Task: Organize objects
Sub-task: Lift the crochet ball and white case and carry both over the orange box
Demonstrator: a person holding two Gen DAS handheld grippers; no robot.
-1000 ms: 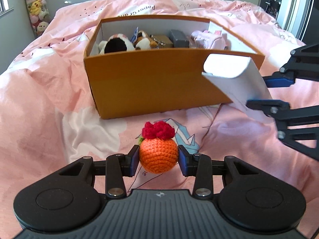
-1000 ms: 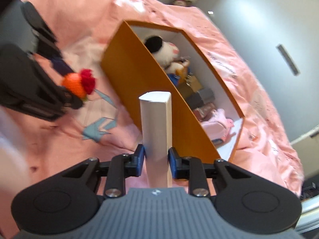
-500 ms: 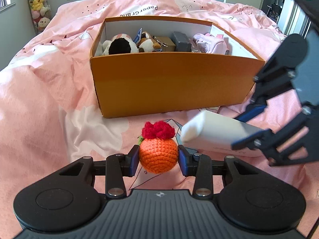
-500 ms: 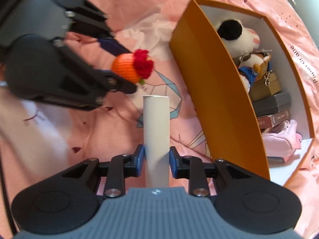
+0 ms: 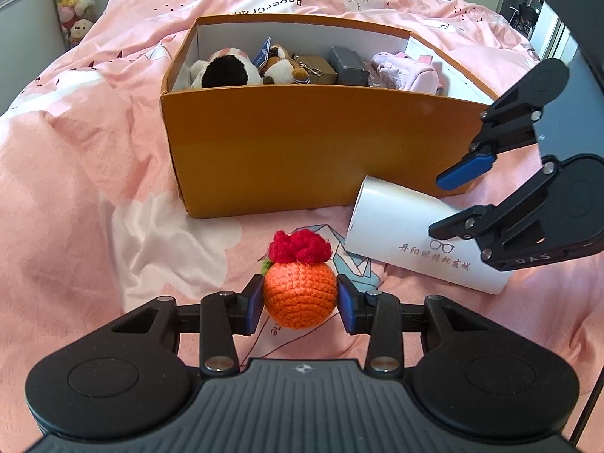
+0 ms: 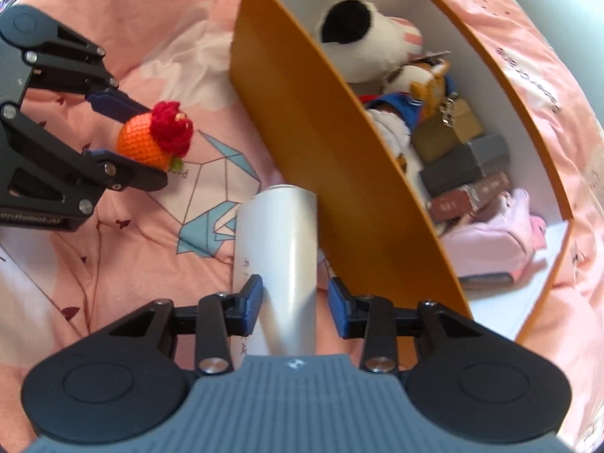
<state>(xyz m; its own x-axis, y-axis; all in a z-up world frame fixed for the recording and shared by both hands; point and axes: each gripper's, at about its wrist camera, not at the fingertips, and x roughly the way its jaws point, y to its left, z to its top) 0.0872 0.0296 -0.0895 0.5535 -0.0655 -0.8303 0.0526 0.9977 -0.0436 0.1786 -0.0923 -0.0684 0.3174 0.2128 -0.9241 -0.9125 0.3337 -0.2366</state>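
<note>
White case [image 5: 411, 234] now lies on the bed just in front of the orange box [image 5: 302, 151], lowered from above; right gripper [image 6: 294, 300] fingers opening off it. Left gripper [image 5: 300, 302] grips the crochet orange [image 5: 300, 296], likely boxed next.

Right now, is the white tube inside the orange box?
No, the white tube lies on the pink bedspread just outside the orange box, against its front wall.
</note>
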